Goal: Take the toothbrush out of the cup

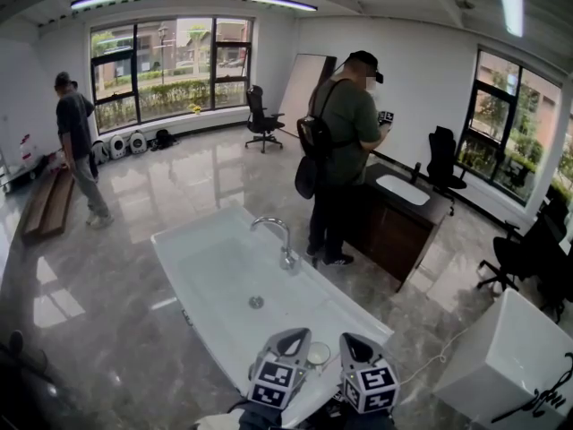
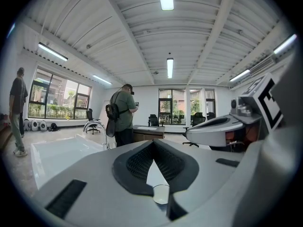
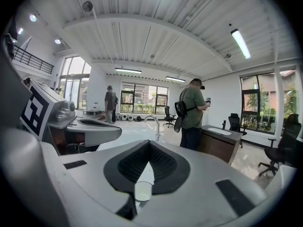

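Note:
A small pale cup (image 1: 318,355) stands on the white counter's near corner, between my two grippers. I cannot make out a toothbrush in it. The left gripper (image 1: 299,333) sits just left of the cup and the right gripper (image 1: 350,339) just right of it, both pointing out over the basin. In the left gripper view the left gripper (image 2: 154,142) has its jaws together, and the cup's rim (image 2: 161,194) shows low in the gap behind the tips. The right gripper (image 3: 149,144) looks the same, shut and holding nothing, with the cup's rim (image 3: 143,191) below it.
A long white basin (image 1: 224,276) with a chrome faucet (image 1: 279,238) stretches ahead. A person in green (image 1: 345,150) stands at a dark vanity (image 1: 398,218) beyond it. Another person (image 1: 79,146) is far left by the windows. A white cabinet (image 1: 506,356) stands on the right.

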{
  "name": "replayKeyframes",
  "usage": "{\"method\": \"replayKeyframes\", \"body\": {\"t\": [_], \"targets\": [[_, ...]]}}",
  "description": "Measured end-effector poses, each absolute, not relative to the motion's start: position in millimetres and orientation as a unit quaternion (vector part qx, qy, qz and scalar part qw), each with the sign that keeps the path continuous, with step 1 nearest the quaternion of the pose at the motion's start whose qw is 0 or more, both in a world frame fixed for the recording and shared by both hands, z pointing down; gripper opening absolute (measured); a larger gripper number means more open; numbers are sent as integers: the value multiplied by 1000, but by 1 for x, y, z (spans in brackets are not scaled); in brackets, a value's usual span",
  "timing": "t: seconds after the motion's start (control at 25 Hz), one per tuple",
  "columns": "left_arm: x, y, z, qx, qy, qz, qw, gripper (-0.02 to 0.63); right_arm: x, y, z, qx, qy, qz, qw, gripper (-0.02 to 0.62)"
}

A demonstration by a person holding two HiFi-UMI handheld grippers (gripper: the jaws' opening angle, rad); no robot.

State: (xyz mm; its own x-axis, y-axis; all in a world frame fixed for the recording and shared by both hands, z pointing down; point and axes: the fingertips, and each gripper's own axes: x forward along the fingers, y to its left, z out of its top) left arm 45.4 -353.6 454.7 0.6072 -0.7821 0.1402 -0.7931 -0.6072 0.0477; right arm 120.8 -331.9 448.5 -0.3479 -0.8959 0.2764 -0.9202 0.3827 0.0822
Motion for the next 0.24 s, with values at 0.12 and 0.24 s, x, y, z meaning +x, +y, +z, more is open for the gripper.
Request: {"method": "replayKeyframes", "body": {"t": [0.12, 0.24], "targets": [[46, -351, 454, 895, -440, 52, 51, 0, 121, -329, 447, 554, -819, 40, 140, -8], [46, -349, 452, 895, -440, 51, 50, 0, 120, -327, 444, 553, -821, 38, 140, -8]]}}
